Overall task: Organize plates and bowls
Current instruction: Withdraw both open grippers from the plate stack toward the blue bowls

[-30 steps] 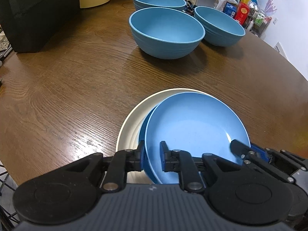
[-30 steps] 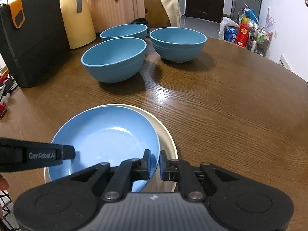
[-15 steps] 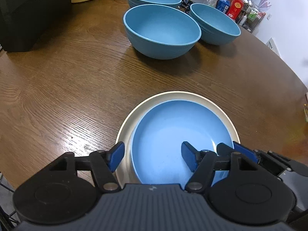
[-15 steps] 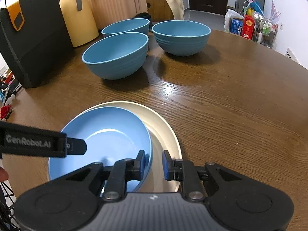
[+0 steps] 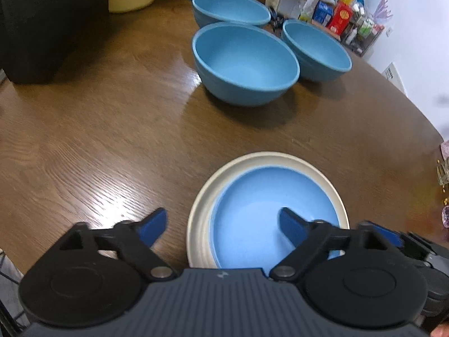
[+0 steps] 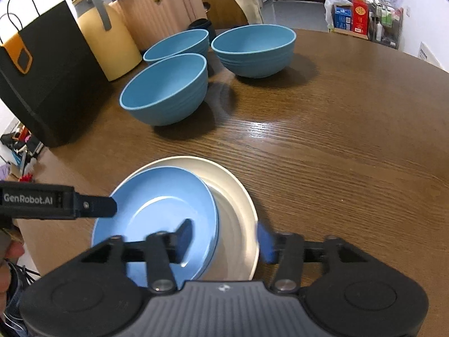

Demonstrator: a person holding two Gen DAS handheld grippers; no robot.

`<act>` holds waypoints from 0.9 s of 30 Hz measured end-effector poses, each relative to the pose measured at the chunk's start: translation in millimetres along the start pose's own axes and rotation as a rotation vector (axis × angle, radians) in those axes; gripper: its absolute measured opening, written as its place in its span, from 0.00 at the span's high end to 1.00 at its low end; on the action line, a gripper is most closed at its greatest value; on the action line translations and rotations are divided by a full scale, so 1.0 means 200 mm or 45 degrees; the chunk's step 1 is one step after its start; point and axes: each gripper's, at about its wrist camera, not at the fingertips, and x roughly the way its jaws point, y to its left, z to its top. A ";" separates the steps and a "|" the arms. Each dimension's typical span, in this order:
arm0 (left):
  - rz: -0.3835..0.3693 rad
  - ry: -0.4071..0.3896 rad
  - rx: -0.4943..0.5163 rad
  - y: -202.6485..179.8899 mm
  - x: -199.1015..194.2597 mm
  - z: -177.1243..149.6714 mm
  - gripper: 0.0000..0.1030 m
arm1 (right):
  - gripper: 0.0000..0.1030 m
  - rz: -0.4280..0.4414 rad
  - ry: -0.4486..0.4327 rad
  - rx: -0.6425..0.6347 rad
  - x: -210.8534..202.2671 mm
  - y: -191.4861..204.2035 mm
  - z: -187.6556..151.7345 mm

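A blue plate [image 5: 269, 205] [image 6: 157, 205] lies on a larger cream plate [image 5: 202, 210] [image 6: 238, 196] near the table's front edge. My left gripper [image 5: 223, 224] hovers over the plates' left rim, jaws opening wide, pads clear of it. Its finger [image 6: 84, 205] reaches in from the left in the right wrist view. My right gripper [image 6: 224, 237] straddles the blue plate's right rim, jaws opening, pads off it; it also shows at the right [image 5: 393, 236]. Three blue bowls [image 5: 244, 64] [image 5: 230, 8] [image 5: 317, 47] stand farther back [image 6: 165, 90] [image 6: 176, 45] [image 6: 252, 47].
A black paper bag [image 6: 42, 70], a yellow jug [image 6: 109, 42] and a pink suitcase [image 6: 160, 14] stand at the back left. The round wooden table [image 6: 336, 154] curves away on the right. A hand [image 6: 11, 252] shows at the left edge.
Both grippers went from shut on the blue plate's rims to open. The blue plate dropped level onto the cream plate. My left gripper drew up and back.
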 end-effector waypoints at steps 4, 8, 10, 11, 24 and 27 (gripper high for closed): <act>-0.004 -0.104 0.065 0.05 -0.08 0.00 0.00 | 0.00 -0.025 -0.044 0.072 -0.08 0.05 -0.02; -0.054 -0.139 0.156 0.14 -0.11 0.02 0.00 | 0.00 -0.122 -0.109 0.115 -0.15 0.18 -0.06; -0.100 -0.127 0.212 0.19 -0.12 0.04 0.00 | 0.00 -0.190 -0.150 0.173 -0.17 0.27 -0.08; -0.122 -0.119 0.255 0.22 -0.13 0.06 0.00 | 0.00 -0.218 -0.165 0.211 -0.18 0.31 -0.08; -0.204 -0.201 0.503 0.48 -0.40 0.12 0.00 | 0.00 -0.413 -0.342 0.461 -0.34 0.81 -0.20; -0.195 -0.236 0.472 0.53 -0.45 0.10 0.00 | 0.00 -0.425 -0.346 0.440 -0.37 0.87 -0.21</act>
